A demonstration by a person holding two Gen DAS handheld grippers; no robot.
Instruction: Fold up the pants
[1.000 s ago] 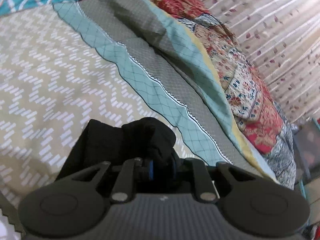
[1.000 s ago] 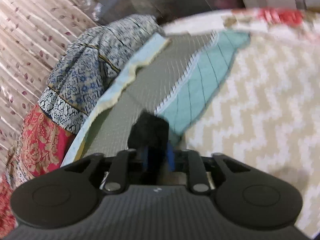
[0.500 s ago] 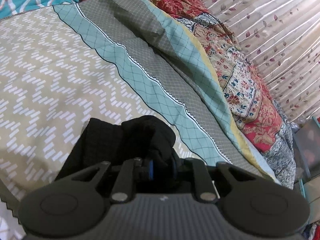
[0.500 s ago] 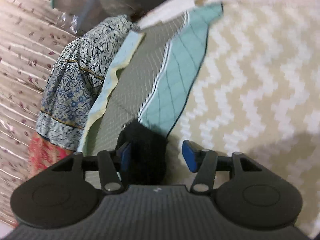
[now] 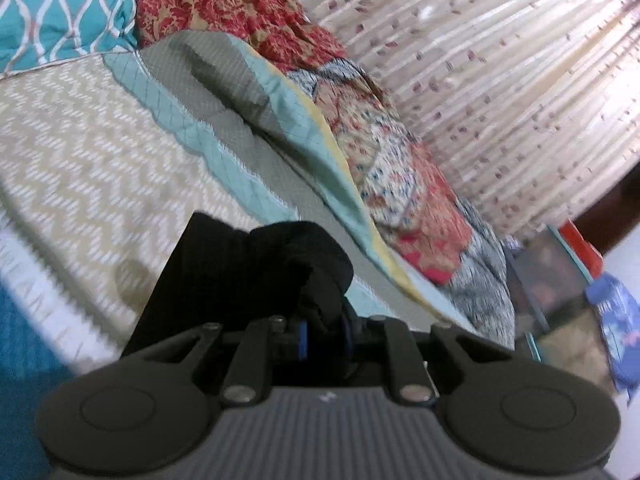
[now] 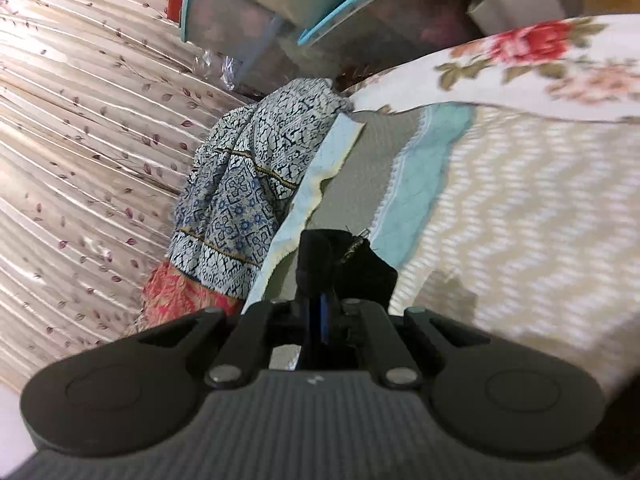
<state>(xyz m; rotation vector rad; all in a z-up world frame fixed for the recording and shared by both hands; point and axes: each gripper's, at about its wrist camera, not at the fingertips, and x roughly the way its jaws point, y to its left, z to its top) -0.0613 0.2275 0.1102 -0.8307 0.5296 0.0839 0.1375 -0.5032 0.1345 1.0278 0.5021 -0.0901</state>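
Close in, the left gripper (image 5: 324,334) has its blue-padded jaws pinched on a bunched fold of the black fabric pants (image 5: 240,276), which rise just ahead of the fingers and hang down to the left over the beige chevron-patterned bedspread (image 5: 80,152). In the right wrist view, the right gripper (image 6: 320,316) has just snapped its jaws together; the blue pads sit nearly touching, clamping a thin edge of the same pants (image 6: 344,268), which stick up directly in front of the fingers. Beyond the pants lies a grey quilt with a teal scalloped border (image 5: 224,128), folded along the bed's far side, and past that a heap of red and blue patterned cloth (image 5: 400,168) against a cream pleated curtain with small leaf prints (image 5: 500,80). Farthest off in the right wrist view stands a clear plastic storage box with a turquoise rim (image 6: 248,20); its contents are too blurred to tell.
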